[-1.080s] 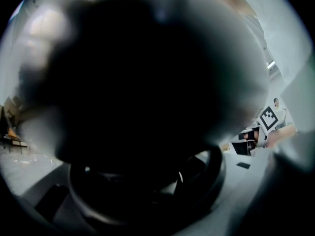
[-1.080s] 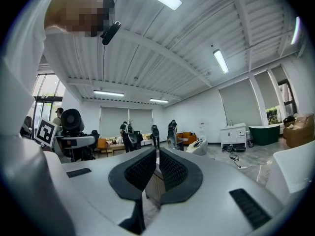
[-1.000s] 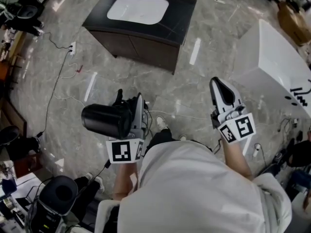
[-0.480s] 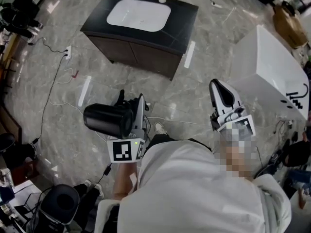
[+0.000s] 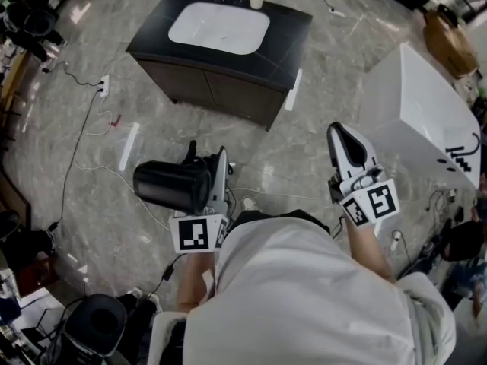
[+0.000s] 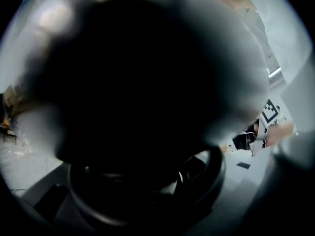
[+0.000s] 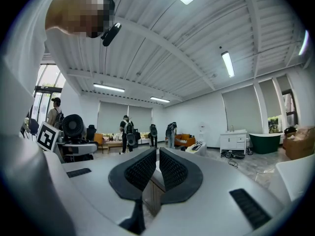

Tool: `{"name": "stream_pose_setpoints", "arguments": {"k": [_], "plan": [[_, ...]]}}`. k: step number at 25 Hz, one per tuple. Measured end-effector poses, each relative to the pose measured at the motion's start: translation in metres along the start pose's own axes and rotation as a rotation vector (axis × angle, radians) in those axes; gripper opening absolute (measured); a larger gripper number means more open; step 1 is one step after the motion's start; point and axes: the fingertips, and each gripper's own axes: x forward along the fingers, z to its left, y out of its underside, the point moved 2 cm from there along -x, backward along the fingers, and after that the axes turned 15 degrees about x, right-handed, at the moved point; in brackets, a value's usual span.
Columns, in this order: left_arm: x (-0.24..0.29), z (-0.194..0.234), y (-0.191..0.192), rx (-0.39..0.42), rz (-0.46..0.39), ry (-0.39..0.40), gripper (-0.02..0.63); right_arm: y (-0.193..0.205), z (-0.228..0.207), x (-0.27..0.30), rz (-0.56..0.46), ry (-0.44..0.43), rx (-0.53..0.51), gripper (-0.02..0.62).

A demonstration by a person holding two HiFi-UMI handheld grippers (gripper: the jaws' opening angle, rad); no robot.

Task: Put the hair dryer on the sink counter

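My left gripper (image 5: 211, 175) pinched the black hair dryer (image 5: 169, 186); my right gripper (image 5: 344, 137) was pressed together, empty; the sink worktop (image 5: 281, 40) lay well ahead.

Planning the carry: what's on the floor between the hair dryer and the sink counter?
Head view: only bare marble floor between the hair dryer and the sink counter; a thin cable lies off to the side.
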Motion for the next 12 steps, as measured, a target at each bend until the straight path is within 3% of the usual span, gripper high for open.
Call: {"name": "stream_pose_setpoints", "arguments": {"k": [12], "plan": [[-0.001,0.016,0.007,0.001,-0.008,0.006,0.222,-0.001,0.014,0.005,-0.007,0.016,-0.025,0.044]]}}
